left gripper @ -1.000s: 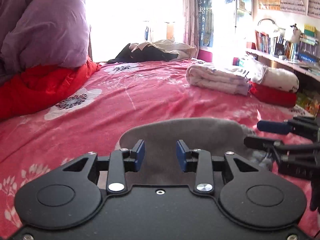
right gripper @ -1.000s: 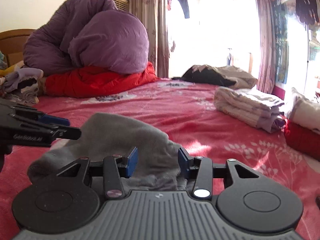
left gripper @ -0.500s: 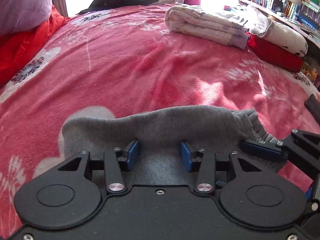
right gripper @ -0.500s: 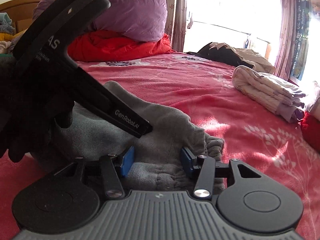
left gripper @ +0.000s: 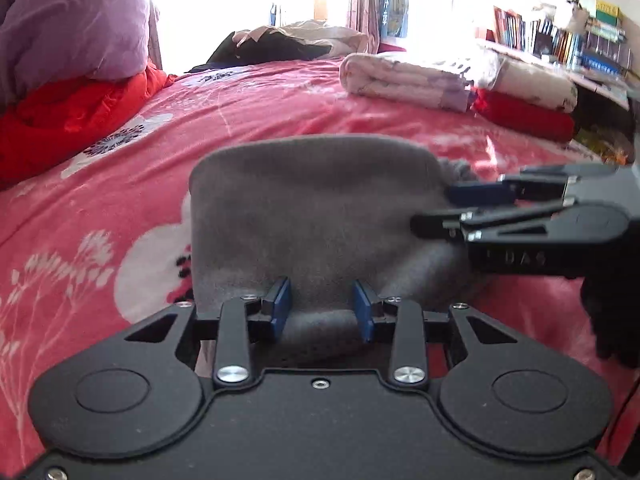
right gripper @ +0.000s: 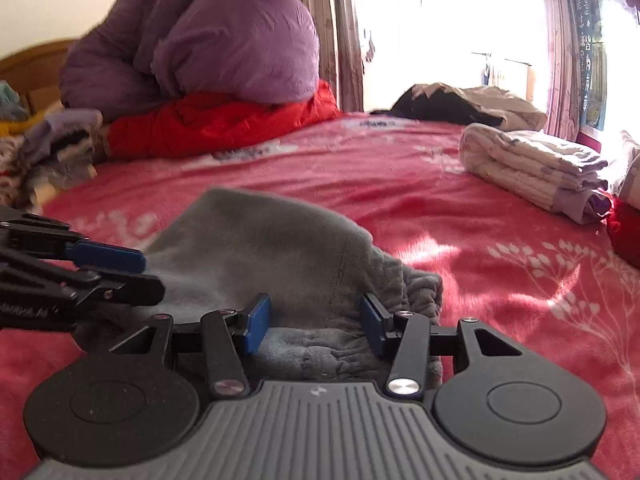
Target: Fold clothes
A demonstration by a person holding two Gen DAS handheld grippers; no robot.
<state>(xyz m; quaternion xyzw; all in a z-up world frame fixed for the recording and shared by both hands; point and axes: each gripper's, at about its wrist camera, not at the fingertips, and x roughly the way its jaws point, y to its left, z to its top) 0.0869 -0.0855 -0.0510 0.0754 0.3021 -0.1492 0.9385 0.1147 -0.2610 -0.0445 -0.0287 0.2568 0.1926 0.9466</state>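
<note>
Grey fleece garment [left gripper: 316, 216] lay folded into a compact bundle on the red floral bedspread [left gripper: 248, 112], near the front edge of the bed, fold edge rounded at the far side, bunched elastic cuff [right gripper: 416, 288] on the right.

Left gripper [left gripper: 322, 310] hovered low over the near edge of the garment, blue pads [left gripper: 280, 304] spread apart with grey fabric showing in the gap. Open, nothing clamped; whether the pads touched the cloth, cannot tell.

Right gripper [right gripper: 312, 320] positioned likewise at the cuffed end of the same bundle, fingers parted wide, fleece visible between and under them, not pinched. Seen from the left wrist view, reached in from the right side with its tips over the garment's right edge. Seen from the right wrist view, left gripper came in from the left, tips at the garment's left part.

Further back on the bed: folded pale patterned blanket [left gripper: 404, 80] toward the right, touching a red folded item [left gripper: 524, 116] with a white bundle [left gripper: 532, 80] on top. Purple duvet [right gripper: 224, 44] piled on a red quilt [right gripper: 224, 124] at the left. Dark and beige clothing heap [right gripper: 460, 108] by the bright window. Bookshelf [left gripper: 560, 40] along the right wall. Small pile of clothes [right gripper: 52, 148] at far left by the wooden headboard [right gripper: 28, 64].
</note>
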